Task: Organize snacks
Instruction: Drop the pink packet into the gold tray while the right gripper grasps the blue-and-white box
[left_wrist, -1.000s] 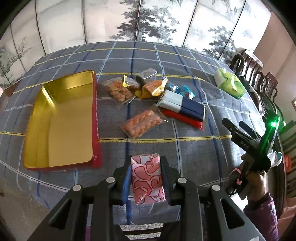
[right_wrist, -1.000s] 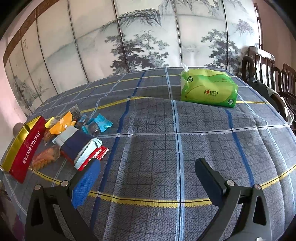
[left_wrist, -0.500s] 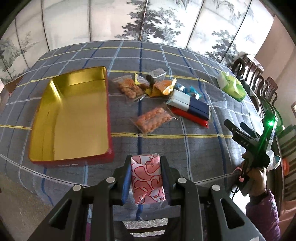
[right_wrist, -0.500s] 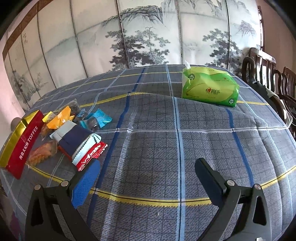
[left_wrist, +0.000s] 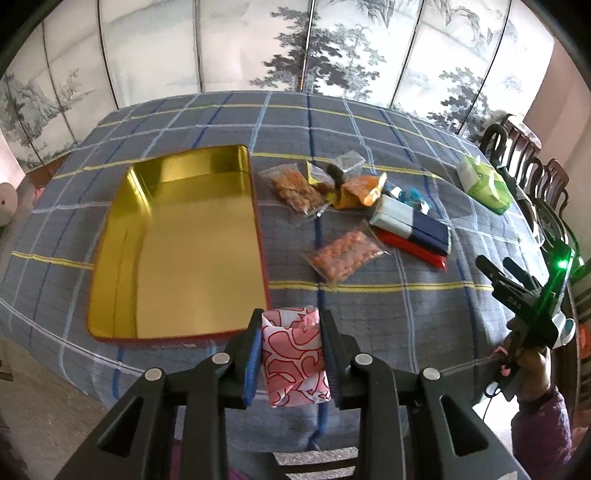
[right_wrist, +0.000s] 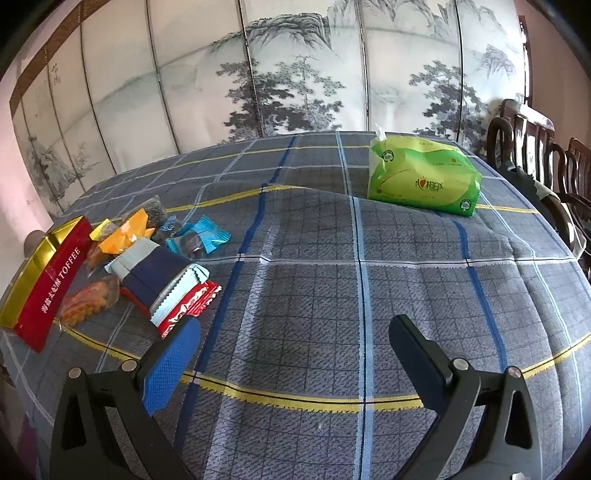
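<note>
My left gripper (left_wrist: 291, 354) is shut on a pink-and-white patterned snack packet (left_wrist: 293, 356), held above the table's near edge, just right of the near right corner of the open gold tin (left_wrist: 177, 251). The tin is red outside and also shows in the right wrist view (right_wrist: 48, 280). A pile of snacks lies to its right: two clear bags of orange snacks (left_wrist: 345, 253), an orange packet (left_wrist: 364, 188), blue candies (right_wrist: 205, 236) and a navy-and-red packet stack (left_wrist: 413, 230). My right gripper (right_wrist: 295, 354) is open and empty over bare cloth, right of the pile.
A green tissue pack (right_wrist: 421, 181) lies at the far right of the table. The table has a blue plaid cloth (right_wrist: 332, 280). Dark wooden chairs (right_wrist: 539, 155) stand to the right. A painted folding screen (left_wrist: 295, 48) stands behind the table.
My left gripper has moved left and back with the pink packet, so the gold tin now lies closer ahead. The right gripper has barely moved and stays open.
</note>
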